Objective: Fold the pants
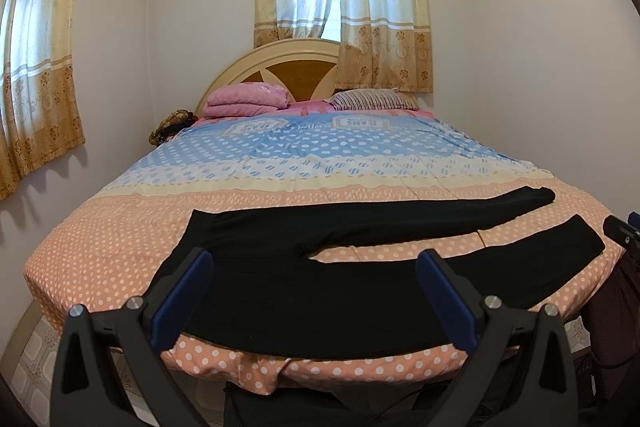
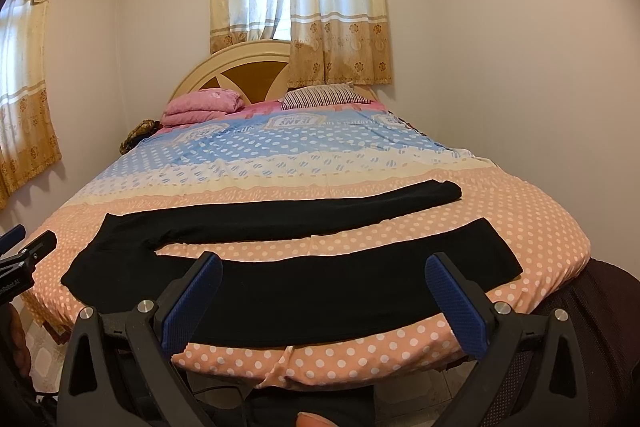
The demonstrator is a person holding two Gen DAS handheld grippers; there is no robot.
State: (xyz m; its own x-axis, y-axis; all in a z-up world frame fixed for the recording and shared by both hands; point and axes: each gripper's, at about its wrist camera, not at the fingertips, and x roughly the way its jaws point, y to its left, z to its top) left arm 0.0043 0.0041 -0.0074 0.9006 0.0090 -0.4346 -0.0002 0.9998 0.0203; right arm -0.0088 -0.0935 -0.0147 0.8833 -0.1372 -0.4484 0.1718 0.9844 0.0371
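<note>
Black pants (image 1: 280,287) lie flat across the foot of the bed (image 1: 120,227), waist at the left and the two legs spread apart toward the right. They also show in the right wrist view (image 2: 300,291). My left gripper (image 1: 316,267) is open and empty, held in front of the waist and seat part, near the bed's front edge. My right gripper (image 2: 324,267) is open and empty, held in front of the near leg. Neither gripper touches the pants. The left gripper's tip shows at the left edge of the right wrist view (image 2: 28,247).
The bed has a pink, cream and blue polka-dot cover (image 2: 520,219). A folded pink quilt (image 1: 248,101) and a striped pillow (image 1: 372,99) lie by the headboard (image 1: 280,67). Curtained windows (image 1: 340,7) are behind and left. Tiled floor (image 1: 36,367) lies below.
</note>
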